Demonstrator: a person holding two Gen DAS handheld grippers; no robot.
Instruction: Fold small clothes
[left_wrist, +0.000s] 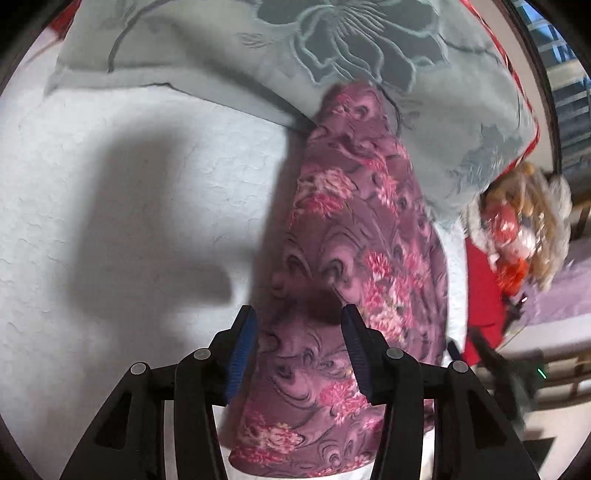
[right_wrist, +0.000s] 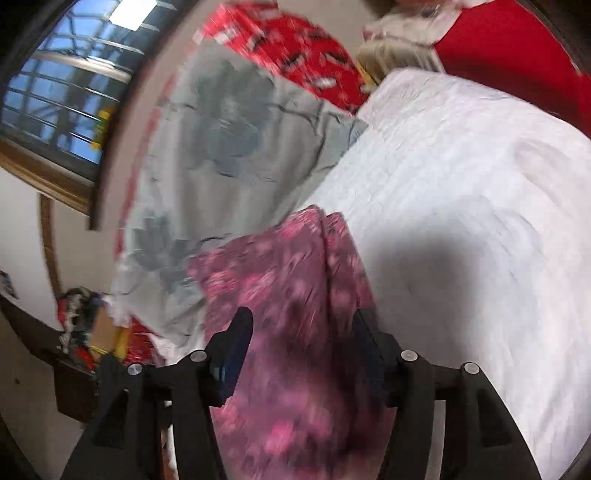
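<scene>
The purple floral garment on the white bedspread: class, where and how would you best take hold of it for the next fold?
Probably grip the purple floral garment at its near end, coming from above; it lies as a long narrow strip, and the open left gripper already straddles it.

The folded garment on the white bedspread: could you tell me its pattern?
Purple with pink flowers, clearest in the left wrist view.

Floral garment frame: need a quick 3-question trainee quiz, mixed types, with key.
1. True or false: the left gripper is clamped shut on the purple floral garment.
2. What does the garment lie on? A) white bedspread B) wooden floor C) red box
3. Fill in: the garment's far end reaches the grey ____ with the flower pattern.

Key: 1 false, its jaws stand apart; 2 A; 3 pillow.
</scene>
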